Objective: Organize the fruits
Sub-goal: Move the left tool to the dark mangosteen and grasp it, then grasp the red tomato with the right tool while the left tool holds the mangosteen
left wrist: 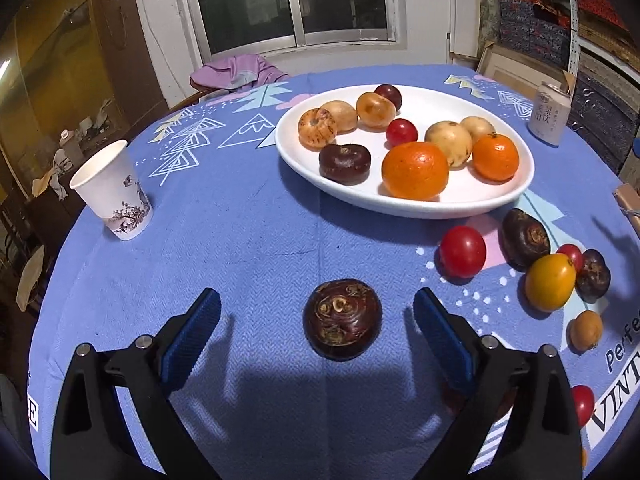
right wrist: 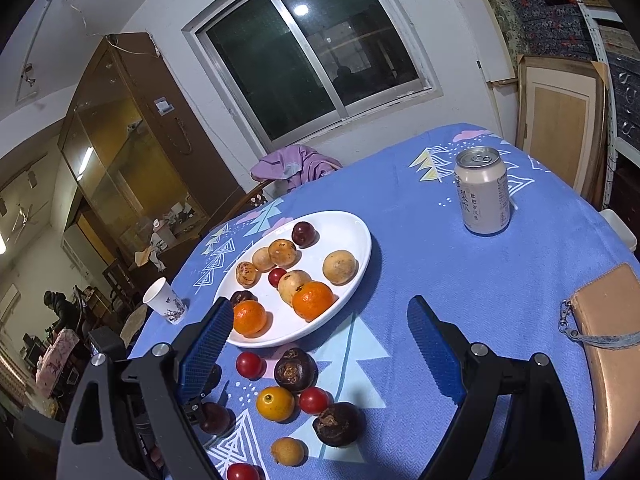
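Note:
My left gripper (left wrist: 316, 298) is open and points down at the blue tablecloth. A dark brown water chestnut (left wrist: 342, 319) lies between its blue pads without touching either. Behind it, a white oval plate (left wrist: 404, 208) holds two oranges, several tan fruits, small red tomatoes and a dark chestnut. More fruit lies loose on the cloth to the right: a red tomato (left wrist: 463, 251), a dark chestnut (left wrist: 525, 239) and a yellow-orange fruit (left wrist: 550, 282). My right gripper (right wrist: 320, 304) hovers open and empty over that loose cluster (right wrist: 295, 369), in front of the plate (right wrist: 352, 224).
A paper cup (left wrist: 112, 190) stands at the left edge of the round table. A drink can (right wrist: 482, 192) is at the back right, and a tan pouch (right wrist: 612, 352) lies at the right edge. A chair draped with purple cloth (left wrist: 236, 72) stands behind the table.

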`<action>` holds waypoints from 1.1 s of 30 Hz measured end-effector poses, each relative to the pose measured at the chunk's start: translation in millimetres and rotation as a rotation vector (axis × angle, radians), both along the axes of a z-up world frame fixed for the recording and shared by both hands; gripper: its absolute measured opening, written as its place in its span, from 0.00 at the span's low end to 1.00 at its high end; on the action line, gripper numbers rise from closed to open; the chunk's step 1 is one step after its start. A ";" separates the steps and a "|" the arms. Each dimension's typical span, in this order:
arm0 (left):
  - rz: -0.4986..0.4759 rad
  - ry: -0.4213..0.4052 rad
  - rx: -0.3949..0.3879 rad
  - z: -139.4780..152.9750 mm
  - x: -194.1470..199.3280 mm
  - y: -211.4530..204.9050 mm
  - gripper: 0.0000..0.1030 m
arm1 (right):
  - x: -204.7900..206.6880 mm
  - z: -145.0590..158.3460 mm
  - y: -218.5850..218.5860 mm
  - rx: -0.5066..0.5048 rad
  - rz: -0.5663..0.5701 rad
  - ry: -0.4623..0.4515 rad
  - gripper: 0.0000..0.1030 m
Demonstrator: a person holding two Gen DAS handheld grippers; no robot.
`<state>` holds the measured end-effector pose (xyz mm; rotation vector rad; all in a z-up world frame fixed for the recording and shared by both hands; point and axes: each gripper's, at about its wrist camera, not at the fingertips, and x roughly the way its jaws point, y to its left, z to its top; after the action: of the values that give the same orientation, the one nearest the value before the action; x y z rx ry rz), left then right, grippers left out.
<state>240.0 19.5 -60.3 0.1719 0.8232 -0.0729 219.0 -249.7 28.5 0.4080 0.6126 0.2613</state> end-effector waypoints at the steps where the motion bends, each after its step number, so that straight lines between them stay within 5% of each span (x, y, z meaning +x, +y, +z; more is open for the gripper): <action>1: -0.006 0.008 -0.011 -0.4 0.8 0.5 0.76 | -0.2 0.0 0.8 -0.002 0.001 0.000 0.87; 2: -0.011 0.019 -0.027 -0.9 1.8 1.4 0.70 | -0.2 -0.1 1.1 -0.004 0.003 0.000 0.87; 14: 0.008 0.134 -0.154 -7.4 15.6 34.7 0.68 | 1.3 -2.1 2.8 -0.013 0.012 0.012 0.87; 22: -0.045 0.118 -0.096 -8.8 8.3 21.4 0.40 | 0.5 -2.2 8.7 -0.032 0.034 0.010 0.87; 33: -0.031 0.076 -0.061 -10.4 -3.2 38.8 0.40 | -9.5 -13.4 71.0 -0.170 0.241 -0.004 0.80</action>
<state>236.8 58.3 -70.7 0.1247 0.8931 -0.1340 209.5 -178.7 15.1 0.1691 0.6756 0.4366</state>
